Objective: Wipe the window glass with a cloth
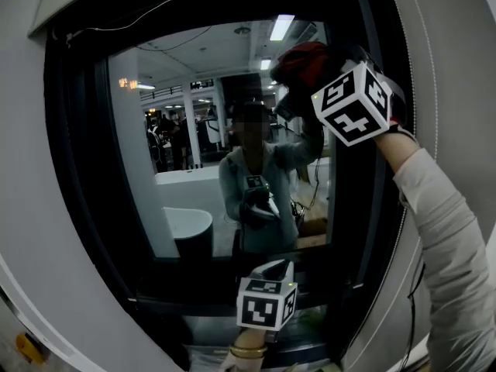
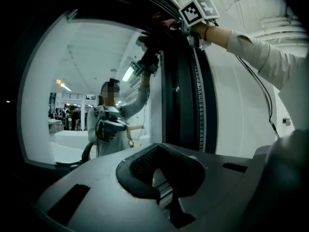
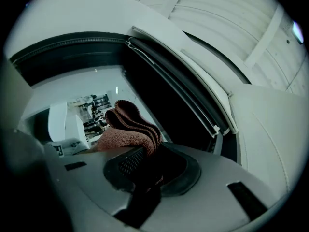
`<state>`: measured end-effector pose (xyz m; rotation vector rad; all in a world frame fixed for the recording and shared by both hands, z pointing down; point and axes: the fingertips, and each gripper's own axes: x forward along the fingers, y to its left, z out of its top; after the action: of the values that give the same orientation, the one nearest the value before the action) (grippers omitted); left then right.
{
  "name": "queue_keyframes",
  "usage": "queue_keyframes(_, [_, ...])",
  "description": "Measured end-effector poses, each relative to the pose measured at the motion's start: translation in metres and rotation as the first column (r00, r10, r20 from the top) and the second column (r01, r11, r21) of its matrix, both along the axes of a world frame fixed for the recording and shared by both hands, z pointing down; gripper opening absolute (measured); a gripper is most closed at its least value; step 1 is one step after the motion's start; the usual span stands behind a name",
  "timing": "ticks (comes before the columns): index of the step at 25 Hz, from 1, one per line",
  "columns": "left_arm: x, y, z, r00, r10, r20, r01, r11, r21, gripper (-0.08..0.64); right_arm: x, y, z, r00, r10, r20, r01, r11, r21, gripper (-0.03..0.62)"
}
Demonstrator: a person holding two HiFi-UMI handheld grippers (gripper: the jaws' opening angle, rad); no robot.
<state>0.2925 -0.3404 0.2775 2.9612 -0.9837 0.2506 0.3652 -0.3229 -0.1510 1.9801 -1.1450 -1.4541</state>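
Head view: the right arm, in a pale sleeve [image 1: 442, 239], reaches up and forward to the upper right corner of the window glass [image 1: 194, 130]. There the right gripper [image 1: 298, 91] holds the red-brown cloth [image 1: 302, 59] close to the pane, just beside the dark window frame [image 1: 74, 169]. Whether the cloth touches the pane cannot be told.

In the right gripper view its fingers pinch a folded edge of the cloth [image 3: 128, 129], which bunches out beyond them toward the glass [image 3: 63, 91]. The fingers themselves are mostly buried in fabric.

The left gripper [image 1: 273, 270] is held low, near the bottom edge of the window and well apart from the cloth. The left wrist [image 1: 248, 351] under it is cut off by the picture's lower edge. In the left gripper view its fingers [image 2: 137, 166] are pressed together with nothing between them. The raised right gripper [image 2: 164, 25] shows far up at the frame.

The pane mirrors the person [image 1: 256, 192] and a lit room, so the glass surface itself is hard to make out.
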Motion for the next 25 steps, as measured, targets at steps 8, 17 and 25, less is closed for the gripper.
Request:
queue_keyframes(8, [0.017,-0.006,-0.006,1.000,-0.004,-0.006,0.004,1.000,0.021,0.003,0.021,0.007,-0.055,0.988,0.014,0.155,-0.028,0.996,0.090,0.057])
queue_keyframes(17, [0.016,-0.004,-0.007,1.000,0.002,-0.004,-0.002,0.999,0.032,0.003,0.015,-0.008,-0.036,0.994,0.097,0.049,-0.098,0.995,-0.002,0.057])
queue_keyframes(25, [0.006,0.001,-0.003,1.000,0.005,-0.002,-0.005,0.999,0.034,0.003,0.011,-0.025,0.003,0.994,0.085,0.075,-0.080,0.994,-0.068,0.057])
